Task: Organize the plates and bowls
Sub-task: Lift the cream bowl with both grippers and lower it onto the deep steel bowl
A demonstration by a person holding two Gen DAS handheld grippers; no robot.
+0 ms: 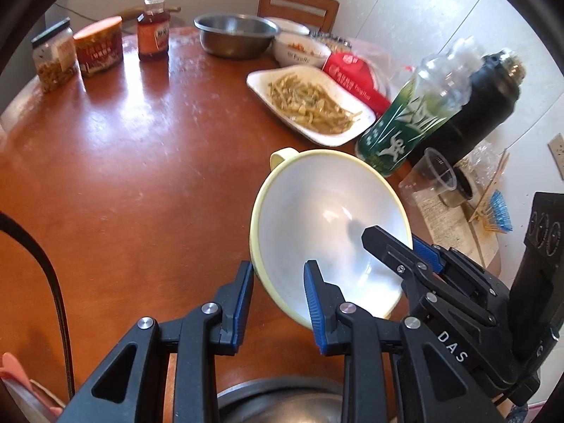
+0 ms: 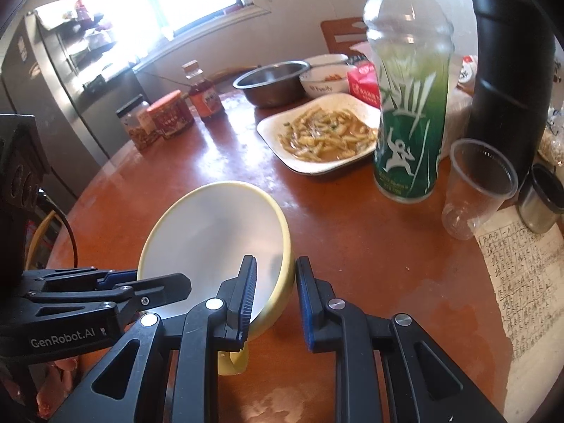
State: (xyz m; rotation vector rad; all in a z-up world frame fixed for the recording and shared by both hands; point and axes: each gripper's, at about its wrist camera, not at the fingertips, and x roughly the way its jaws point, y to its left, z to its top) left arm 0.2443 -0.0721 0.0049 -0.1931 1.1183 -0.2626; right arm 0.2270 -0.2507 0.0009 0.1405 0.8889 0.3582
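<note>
A pale yellow bowl with a white inside and a small handle (image 1: 328, 225) is tilted above the brown table; it also shows in the right wrist view (image 2: 215, 232). My left gripper (image 1: 278, 299) is open, its fingers straddling the bowl's near rim. My right gripper (image 2: 275, 299) is open too, astride the opposite rim; it shows in the left wrist view (image 1: 405, 250). A white plate of food (image 1: 310, 104) lies beyond, with a steel bowl (image 1: 234, 35) and a white bowl (image 1: 301, 49) at the back.
A green bottle (image 1: 405, 120), black flask (image 1: 476, 102) and clear plastic cup (image 1: 426, 179) stand at the right by a written sheet (image 2: 525, 271). Jars and a sauce bottle (image 1: 153, 23) stand far left. A steel rim (image 1: 282, 402) lies below my left gripper.
</note>
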